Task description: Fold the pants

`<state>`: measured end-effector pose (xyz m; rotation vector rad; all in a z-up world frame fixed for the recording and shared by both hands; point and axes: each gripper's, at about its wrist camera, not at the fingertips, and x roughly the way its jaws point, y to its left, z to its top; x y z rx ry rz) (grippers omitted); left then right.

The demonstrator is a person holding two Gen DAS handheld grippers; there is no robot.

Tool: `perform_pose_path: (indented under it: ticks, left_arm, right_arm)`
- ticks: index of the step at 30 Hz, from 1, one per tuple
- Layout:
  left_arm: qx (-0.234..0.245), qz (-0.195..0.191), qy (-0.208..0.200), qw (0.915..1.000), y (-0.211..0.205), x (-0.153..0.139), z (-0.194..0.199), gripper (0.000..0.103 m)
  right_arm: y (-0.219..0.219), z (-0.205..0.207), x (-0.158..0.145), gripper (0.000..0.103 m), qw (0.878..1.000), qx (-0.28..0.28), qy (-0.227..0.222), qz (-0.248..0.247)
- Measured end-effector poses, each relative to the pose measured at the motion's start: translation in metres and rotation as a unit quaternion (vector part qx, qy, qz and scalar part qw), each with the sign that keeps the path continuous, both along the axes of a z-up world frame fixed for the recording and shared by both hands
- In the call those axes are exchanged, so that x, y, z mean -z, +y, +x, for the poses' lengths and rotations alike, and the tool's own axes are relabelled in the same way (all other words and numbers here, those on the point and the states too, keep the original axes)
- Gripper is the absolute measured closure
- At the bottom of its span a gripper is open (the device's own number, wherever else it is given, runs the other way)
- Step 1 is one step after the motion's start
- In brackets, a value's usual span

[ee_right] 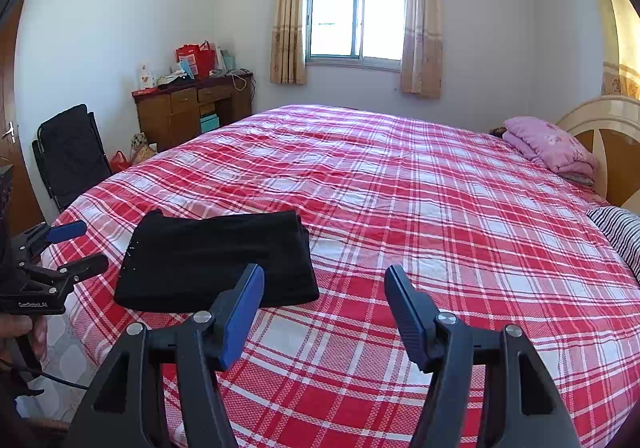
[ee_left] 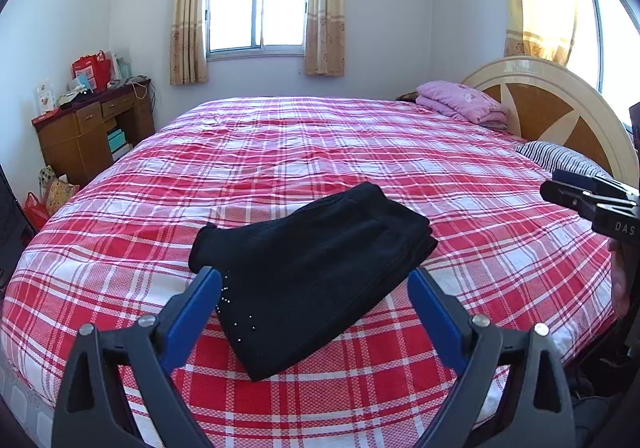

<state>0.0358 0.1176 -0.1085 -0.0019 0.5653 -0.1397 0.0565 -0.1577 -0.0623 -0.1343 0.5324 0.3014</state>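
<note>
Black pants (ee_left: 316, 272) folded in a compact stack on the red plaid bed (ee_left: 320, 152), near its front edge. Left gripper (ee_left: 314, 280) and right gripper (ee_right: 324, 280) both hover with fingers spread, holding nothing.

Both the left gripper (ee_left: 314, 280) and the right gripper (ee_right: 324, 280) hover with jaws spread wide, gripping nothing

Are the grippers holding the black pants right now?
No. The left gripper and right gripper are both open, and the folded pants lie free on the bed.
</note>
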Motion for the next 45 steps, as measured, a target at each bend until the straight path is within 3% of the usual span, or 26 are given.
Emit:
perform_pose_path:
  ticks: [45]
  left_arm:
    - [-0.021, 0.015, -0.005, 0.9997, 0.003, -0.005, -0.006, 0.0]
  right_arm:
    - [-0.004, -0.005, -0.01, 0.034, 1.0, 0.003, -0.018, 0.001]
